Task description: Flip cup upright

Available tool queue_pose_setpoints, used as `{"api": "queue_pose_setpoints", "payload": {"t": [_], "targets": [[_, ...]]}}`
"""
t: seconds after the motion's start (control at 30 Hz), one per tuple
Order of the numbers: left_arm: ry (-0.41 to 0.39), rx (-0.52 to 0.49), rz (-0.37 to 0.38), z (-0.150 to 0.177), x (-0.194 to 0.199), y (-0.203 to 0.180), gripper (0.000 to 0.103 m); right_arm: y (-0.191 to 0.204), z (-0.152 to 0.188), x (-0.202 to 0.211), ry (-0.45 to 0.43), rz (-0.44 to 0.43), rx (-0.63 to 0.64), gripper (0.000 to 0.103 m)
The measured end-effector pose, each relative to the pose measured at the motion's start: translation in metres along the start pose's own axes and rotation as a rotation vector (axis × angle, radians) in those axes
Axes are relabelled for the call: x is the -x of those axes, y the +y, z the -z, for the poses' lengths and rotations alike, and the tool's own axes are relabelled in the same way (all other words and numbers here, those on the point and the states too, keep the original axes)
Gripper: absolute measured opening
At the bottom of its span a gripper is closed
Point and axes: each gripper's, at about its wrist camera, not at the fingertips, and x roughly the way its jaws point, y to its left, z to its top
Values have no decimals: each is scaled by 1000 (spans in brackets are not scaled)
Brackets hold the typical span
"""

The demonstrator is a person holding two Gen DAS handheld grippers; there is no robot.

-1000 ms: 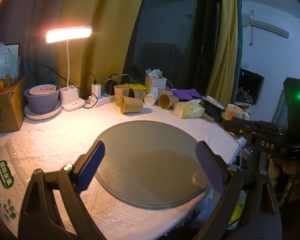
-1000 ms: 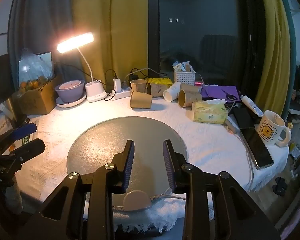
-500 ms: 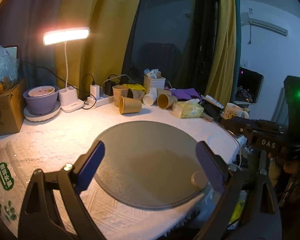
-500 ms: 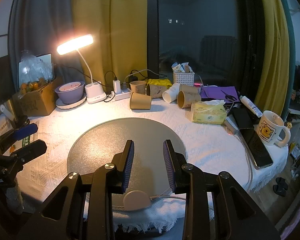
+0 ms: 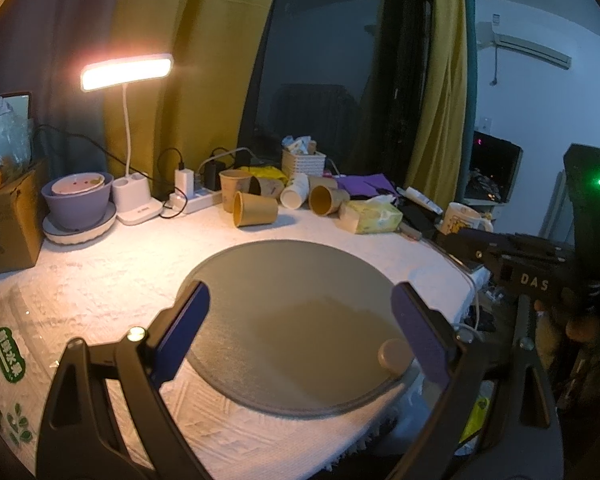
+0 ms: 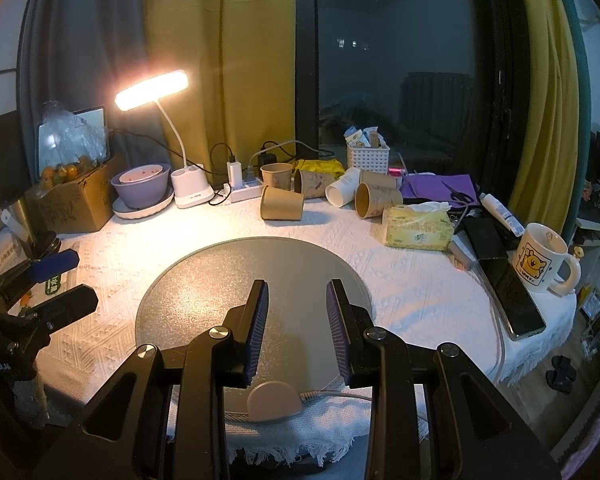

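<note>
A brown paper cup [image 5: 255,209] lies on its side at the back of the table, mouth to the left; it also shows in the right wrist view [image 6: 282,203]. Several more paper cups lie or stand behind it [image 6: 376,199]. My left gripper [image 5: 300,300] is wide open and empty, low over the near part of the round grey mat [image 5: 284,280]. My right gripper [image 6: 297,304] is partly open and empty over the mat's near edge [image 6: 220,272]. Both are far from the cups.
A lit desk lamp [image 6: 152,90], purple bowl [image 6: 142,186] and cardboard box [image 6: 70,200] stand at back left. A power strip [image 6: 244,192], white basket [image 6: 367,158], tissue pack [image 6: 416,226], phone [image 6: 512,296] and mug [image 6: 542,258] crowd the back and right.
Both grippers have drifted slightly back and up; the view has shifted a little. Jaw openings are unchanged and nothing on the table has moved.
</note>
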Motion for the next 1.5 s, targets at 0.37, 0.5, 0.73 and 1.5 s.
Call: {"api": "queue_pose_setpoints", "payload": {"t": [0.37,0.5,0.73,1.5], "targets": [[0,8,2,-1,-1,2,93,0,-3,2,-3,-2,0,32],[2,8,2,-2,-1,3,93,1,-4,2,-4,-2,1,32],[2,8,4,-3,-2,2,93,1,-4,3,-5,-3,2,32],[9,-11,5,-10,-14,-2,93,-3,-9,1,-6,-6,5,32]]}}
